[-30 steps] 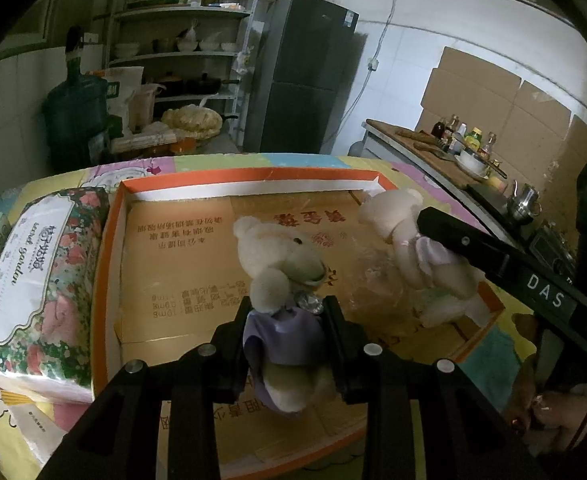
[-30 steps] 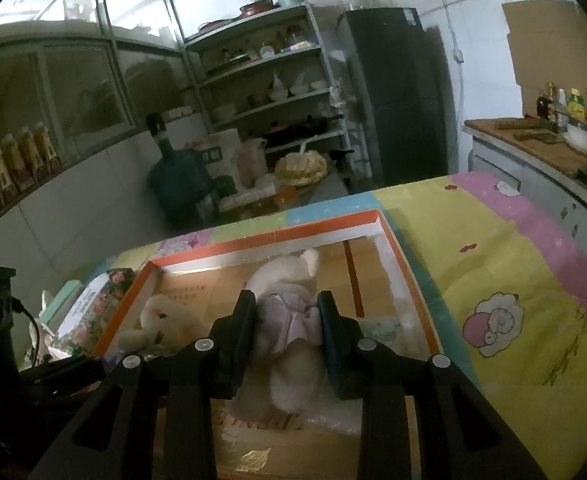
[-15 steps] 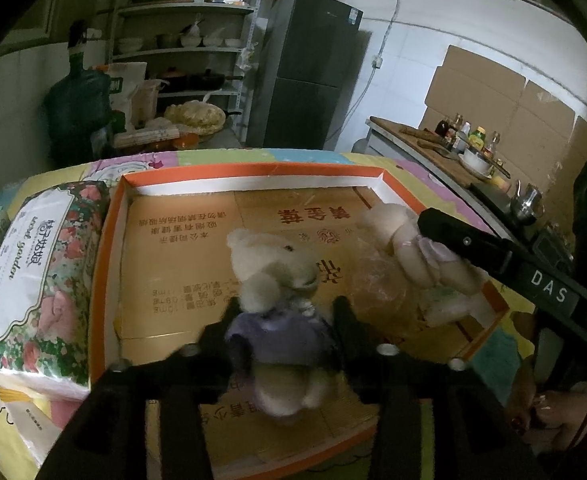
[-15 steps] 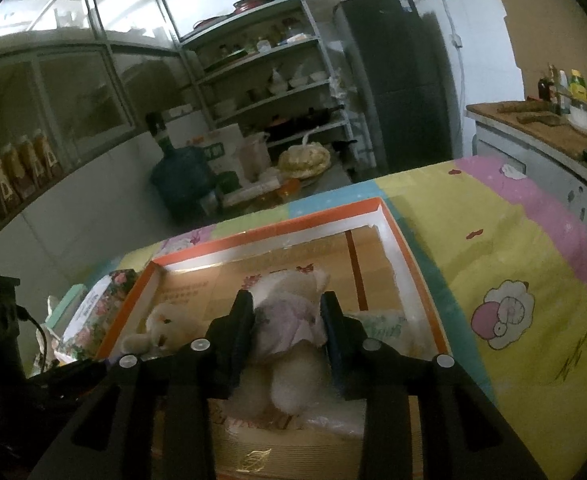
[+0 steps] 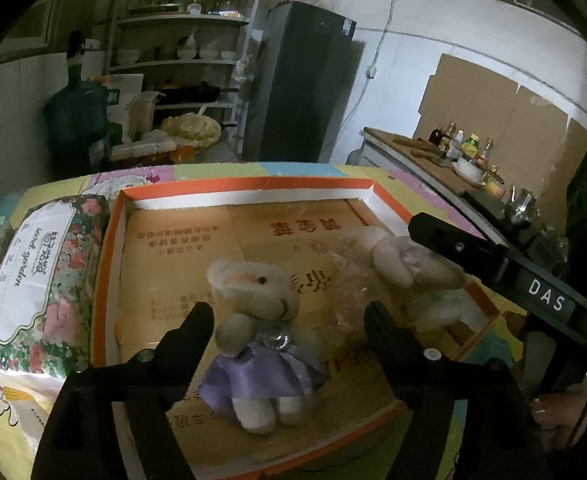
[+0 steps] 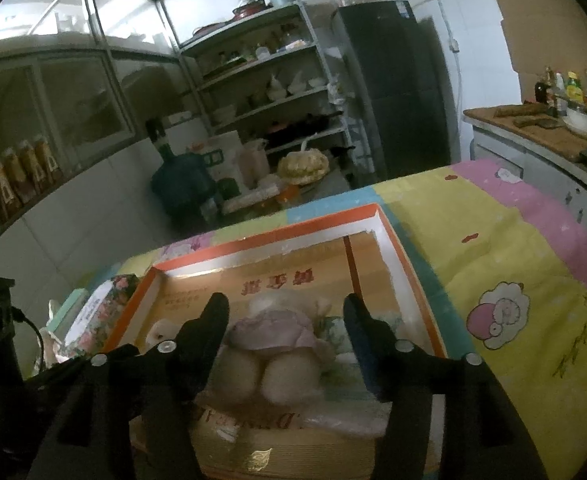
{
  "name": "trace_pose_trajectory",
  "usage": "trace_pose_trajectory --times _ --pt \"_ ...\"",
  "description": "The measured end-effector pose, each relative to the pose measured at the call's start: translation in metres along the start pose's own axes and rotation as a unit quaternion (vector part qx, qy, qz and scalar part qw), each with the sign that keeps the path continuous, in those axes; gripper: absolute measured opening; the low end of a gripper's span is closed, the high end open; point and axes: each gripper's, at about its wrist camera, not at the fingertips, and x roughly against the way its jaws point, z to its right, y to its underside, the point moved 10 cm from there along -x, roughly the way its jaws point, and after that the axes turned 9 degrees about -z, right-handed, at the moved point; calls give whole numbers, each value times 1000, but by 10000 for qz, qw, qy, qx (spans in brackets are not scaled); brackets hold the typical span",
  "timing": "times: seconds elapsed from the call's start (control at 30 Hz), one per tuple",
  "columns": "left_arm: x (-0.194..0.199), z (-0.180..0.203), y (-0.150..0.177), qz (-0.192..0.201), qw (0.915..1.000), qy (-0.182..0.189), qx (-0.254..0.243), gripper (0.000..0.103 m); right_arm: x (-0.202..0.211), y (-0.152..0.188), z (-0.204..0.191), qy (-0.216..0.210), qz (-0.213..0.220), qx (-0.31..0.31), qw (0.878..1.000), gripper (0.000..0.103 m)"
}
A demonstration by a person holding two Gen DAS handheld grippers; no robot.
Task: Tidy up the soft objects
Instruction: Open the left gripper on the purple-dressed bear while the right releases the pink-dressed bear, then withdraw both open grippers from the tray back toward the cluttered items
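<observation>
Two plush bears lie inside the orange-rimmed tray (image 5: 109, 240), on its cardboard floor. The bear in the purple dress (image 5: 259, 336) lies toward the tray's near edge, between the fingers of the left claw (image 5: 289, 320), whose jaws have just been opening and now stand wide, clear of it. The bear in the pink dress (image 6: 277, 344) lies by the tray's right wall on crinkled clear plastic (image 5: 349, 292); the right claw (image 6: 285, 316) has likewise just been opening and holds nothing. A floral packet (image 5: 41, 276) rests against the tray's left wall, on the patterned sheet (image 6: 513, 280).
</observation>
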Motion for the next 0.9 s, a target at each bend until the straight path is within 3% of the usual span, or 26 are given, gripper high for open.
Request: trace_pose_trajectory --times 0.1,0.73,0.9 --pt "6 2 -2 93 9999 25 -40 84 6 -2 -2 -8 116 -4 9999 73" --pt "52 18 -8 618 9975 -41 -325 85 40 0 -21 -70 460 -37 9989 74" --pt "65 12 -7 761 9964 -145 -353 85 49 2 -33 -116 512 32 9986 79"
